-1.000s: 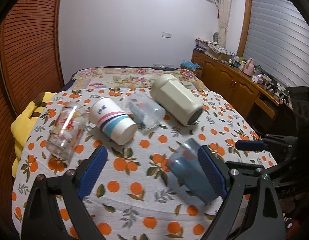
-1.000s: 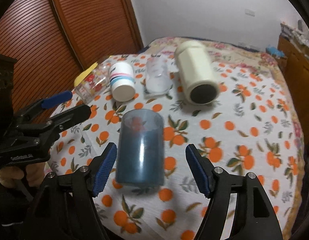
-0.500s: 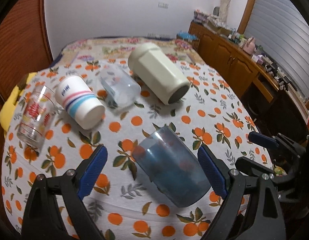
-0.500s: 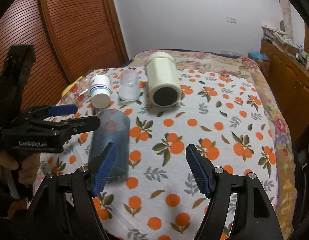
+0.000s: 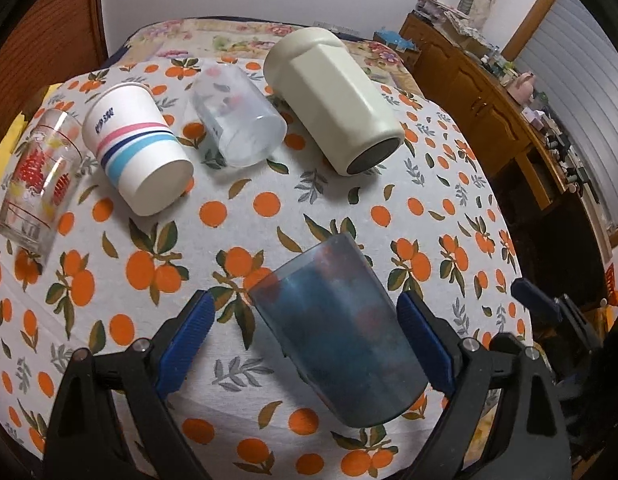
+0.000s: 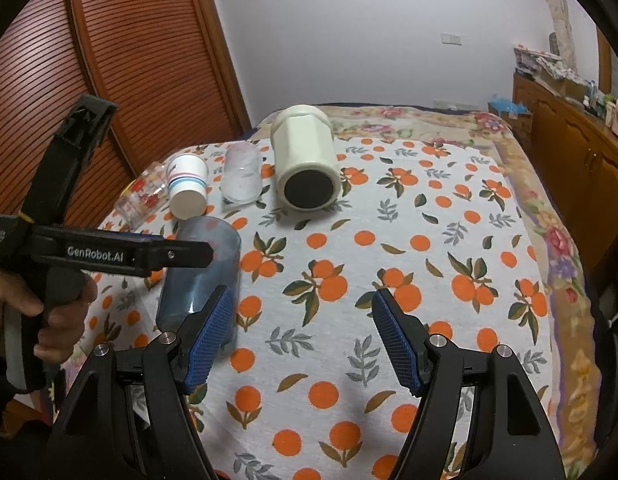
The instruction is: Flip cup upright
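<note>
A translucent, smooth blue plastic cup lies on a matt woven tablecloth printed with oranges. Nearby lie a clear printed glass, a matt striped paper cup and a frosted plastic cup. Behind stands a ribbed wooden door.

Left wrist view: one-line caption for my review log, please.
Open left gripper straddles a translucent blue plastic cup lying on its side on the orange-print tablecloth.
</note>
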### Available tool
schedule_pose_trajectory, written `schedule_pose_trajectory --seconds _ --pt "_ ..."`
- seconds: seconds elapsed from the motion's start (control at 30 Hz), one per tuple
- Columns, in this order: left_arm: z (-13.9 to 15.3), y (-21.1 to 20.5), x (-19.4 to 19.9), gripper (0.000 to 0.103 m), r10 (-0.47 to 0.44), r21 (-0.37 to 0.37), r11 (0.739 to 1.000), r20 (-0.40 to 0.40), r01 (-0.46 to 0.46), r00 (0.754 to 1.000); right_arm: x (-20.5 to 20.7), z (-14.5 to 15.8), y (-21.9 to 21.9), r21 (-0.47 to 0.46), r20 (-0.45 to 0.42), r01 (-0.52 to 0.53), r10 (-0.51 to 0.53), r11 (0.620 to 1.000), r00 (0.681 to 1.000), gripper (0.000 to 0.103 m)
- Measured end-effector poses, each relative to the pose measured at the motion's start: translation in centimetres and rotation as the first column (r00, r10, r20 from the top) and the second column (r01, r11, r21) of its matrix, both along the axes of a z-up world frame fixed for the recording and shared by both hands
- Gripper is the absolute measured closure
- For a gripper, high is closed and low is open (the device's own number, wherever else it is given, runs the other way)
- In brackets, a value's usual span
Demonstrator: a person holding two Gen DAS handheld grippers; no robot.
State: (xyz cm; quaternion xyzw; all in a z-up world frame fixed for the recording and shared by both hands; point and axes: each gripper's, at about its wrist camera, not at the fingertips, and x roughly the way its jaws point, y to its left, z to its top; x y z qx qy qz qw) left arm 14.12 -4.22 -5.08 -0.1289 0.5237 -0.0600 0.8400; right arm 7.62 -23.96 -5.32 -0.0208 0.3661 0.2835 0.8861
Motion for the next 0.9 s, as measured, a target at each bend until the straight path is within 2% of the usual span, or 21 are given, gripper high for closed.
schedule_pose_trajectory --seconds 0.43,0.6,0.9 --pt "-2.1 -0.1 1.9 0.009 0.012 -0.131 0.991 -0.098 -0.025 0.995 0.0 0.3 -0.5 0.024 0.005 0.009 -0.01 1.0 1.0 0.029" --pt "-2.8 -0.1 2.5 0.016 0.009 -0.171 0.985 -0.12 -0.03 0.993 0.3 0.3 -1.6 0.031 -0.001 0.032 -0.032 0.999 1.0 0.029" --pt "-2.9 0.2 2.4 0.017 0.019 -0.193 0.98 -0.143 -0.046 0.99 0.4 0.3 -1.8 0.035 -0.008 0.037 -0.037 0.999 0.999 0.029"
